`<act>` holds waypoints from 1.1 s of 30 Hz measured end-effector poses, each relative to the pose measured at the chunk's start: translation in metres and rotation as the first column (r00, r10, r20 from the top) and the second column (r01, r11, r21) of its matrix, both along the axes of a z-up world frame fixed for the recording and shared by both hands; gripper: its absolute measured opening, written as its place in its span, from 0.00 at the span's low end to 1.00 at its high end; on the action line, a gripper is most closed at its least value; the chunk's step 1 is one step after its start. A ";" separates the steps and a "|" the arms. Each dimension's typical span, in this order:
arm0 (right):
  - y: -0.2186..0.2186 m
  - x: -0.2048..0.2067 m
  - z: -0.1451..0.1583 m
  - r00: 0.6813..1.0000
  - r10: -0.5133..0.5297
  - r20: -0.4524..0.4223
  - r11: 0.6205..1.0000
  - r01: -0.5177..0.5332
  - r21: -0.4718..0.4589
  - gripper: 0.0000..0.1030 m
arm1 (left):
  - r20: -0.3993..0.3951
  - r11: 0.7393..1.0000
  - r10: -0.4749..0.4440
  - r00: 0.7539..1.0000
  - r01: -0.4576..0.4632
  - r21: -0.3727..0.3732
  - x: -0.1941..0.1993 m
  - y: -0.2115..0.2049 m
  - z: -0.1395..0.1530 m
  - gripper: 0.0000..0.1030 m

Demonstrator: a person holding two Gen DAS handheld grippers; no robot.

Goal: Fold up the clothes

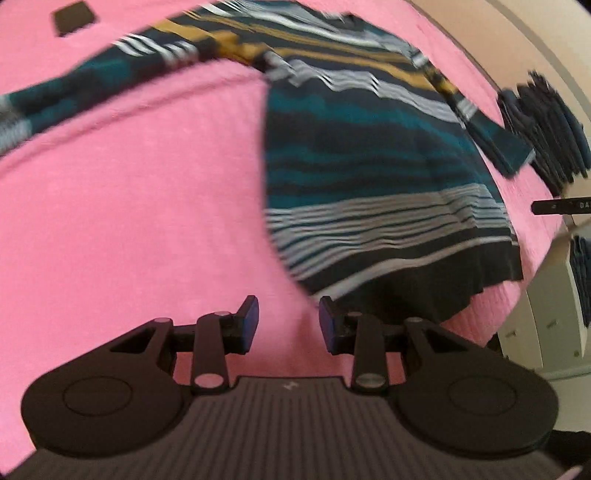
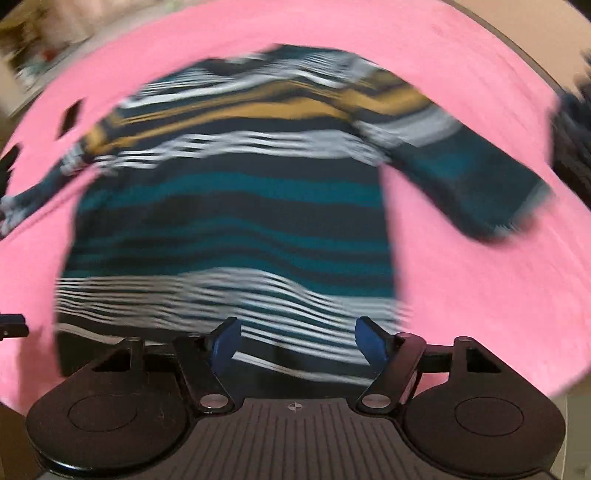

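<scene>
A striped sweater (image 1: 369, 177) in teal, navy, white and mustard lies spread flat on a pink cover (image 1: 147, 206), both sleeves stretched out sideways. My left gripper (image 1: 289, 325) is open above the pink cover, just left of the sweater's lower left corner, with nothing between its blue pads. In the right wrist view the same sweater (image 2: 236, 206) fills the middle, blurred. My right gripper (image 2: 297, 341) is open over the sweater's hem, near its lower right part, and its pads hold nothing.
A stack of dark blue folded clothes (image 1: 546, 125) sits at the cover's right edge. White drawers (image 1: 546, 332) stand beyond that edge. A small dark flat object (image 1: 72, 18) lies on the cover at the far left. Cluttered shelves (image 2: 33, 48) show blurred at the far left.
</scene>
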State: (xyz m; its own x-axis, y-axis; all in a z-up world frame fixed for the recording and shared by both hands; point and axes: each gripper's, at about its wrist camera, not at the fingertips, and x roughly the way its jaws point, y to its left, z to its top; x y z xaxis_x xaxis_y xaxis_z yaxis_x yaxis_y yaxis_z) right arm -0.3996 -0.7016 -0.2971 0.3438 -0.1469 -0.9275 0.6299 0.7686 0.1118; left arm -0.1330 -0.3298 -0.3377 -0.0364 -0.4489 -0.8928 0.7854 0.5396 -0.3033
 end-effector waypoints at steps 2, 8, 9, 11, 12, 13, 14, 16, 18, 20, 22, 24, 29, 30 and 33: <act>-0.023 -0.022 -0.010 0.999 -0.033 0.002 0.999 0.033 0.018 0.64 | -0.015 1.000 -0.004 1.000 0.005 0.028 -0.011 -0.016 -0.012 0.30; -0.052 -0.061 -0.054 0.999 -0.031 0.015 0.988 0.028 0.153 0.58 | -0.029 0.993 -0.002 1.000 0.006 0.122 -0.042 -0.039 -0.029 0.33; -0.053 -0.063 -0.060 0.999 -0.029 0.024 0.983 0.025 0.182 0.47 | -0.023 0.991 -0.005 1.000 0.008 0.135 -0.046 -0.042 -0.030 0.34; -0.051 -0.068 -0.070 0.998 -0.043 0.041 0.972 0.032 0.234 0.41 | -0.015 0.988 0.000 1.000 0.002 0.155 -0.051 -0.046 -0.030 0.36; -0.050 -0.069 -0.075 0.997 -0.053 0.047 0.965 0.039 0.260 0.41 | -0.016 0.987 0.011 1.000 -0.008 0.163 -0.052 -0.046 -0.029 0.36; -0.047 -0.070 -0.079 0.997 -0.065 0.053 0.956 0.047 0.288 0.41 | -0.017 0.985 0.018 1.000 -0.015 0.171 -0.052 -0.045 -0.029 0.38; -0.046 -0.071 -0.082 0.996 -0.071 0.051 0.952 0.052 0.302 0.35 | -0.018 0.984 0.025 1.000 -0.021 0.178 -0.053 -0.045 -0.028 0.39; -0.043 -0.071 -0.084 0.997 -0.075 0.037 0.949 0.060 0.311 0.05 | -0.013 0.981 0.035 0.999 -0.032 0.190 -0.053 -0.041 -0.027 0.40; -0.049 -0.077 -0.075 0.995 -0.097 0.034 0.949 0.082 0.306 0.02 | -0.030 0.982 0.059 0.998 -0.052 0.184 -0.051 -0.037 -0.028 0.40; -0.062 -0.090 -0.055 0.991 -0.131 0.031 0.962 0.120 0.246 0.02 | -0.076 0.983 0.099 0.992 -0.085 0.159 -0.047 -0.035 -0.032 0.40; -0.076 -0.102 -0.038 0.988 -0.150 0.019 0.968 0.143 0.208 0.02 | -0.120 0.984 0.128 0.984 -0.111 0.139 -0.043 -0.038 -0.037 0.40; -0.081 -0.103 -0.032 0.993 -0.121 -0.014 0.975 0.121 0.185 0.02 | -0.140 0.985 0.132 0.981 -0.114 0.131 -0.041 -0.045 -0.043 0.40; -0.080 -0.081 -0.028 0.997 -0.027 -0.069 0.988 0.037 0.147 0.02 | -0.173 0.992 0.065 0.983 -0.045 0.115 -0.042 -0.060 -0.040 0.01; -0.079 -0.079 -0.024 0.997 -0.015 -0.075 0.990 0.025 0.139 0.02 | -0.156 0.994 0.030 0.987 -0.012 0.111 -0.047 -0.061 -0.031 0.01; -0.080 -0.079 -0.002 0.996 0.027 -0.091 0.992 -0.016 0.123 0.02 | -0.164 0.993 -0.065 0.984 0.079 0.083 -0.057 -0.048 0.006 0.00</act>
State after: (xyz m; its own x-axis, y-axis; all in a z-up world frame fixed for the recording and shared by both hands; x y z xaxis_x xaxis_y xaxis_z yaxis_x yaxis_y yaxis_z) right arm -0.4790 -0.7813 -0.2995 0.2581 -0.0242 -0.9658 0.6255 0.7660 0.1480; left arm -0.1901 -0.3782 -0.3317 -0.2125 -0.3592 -0.9087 0.7679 0.5138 -0.3826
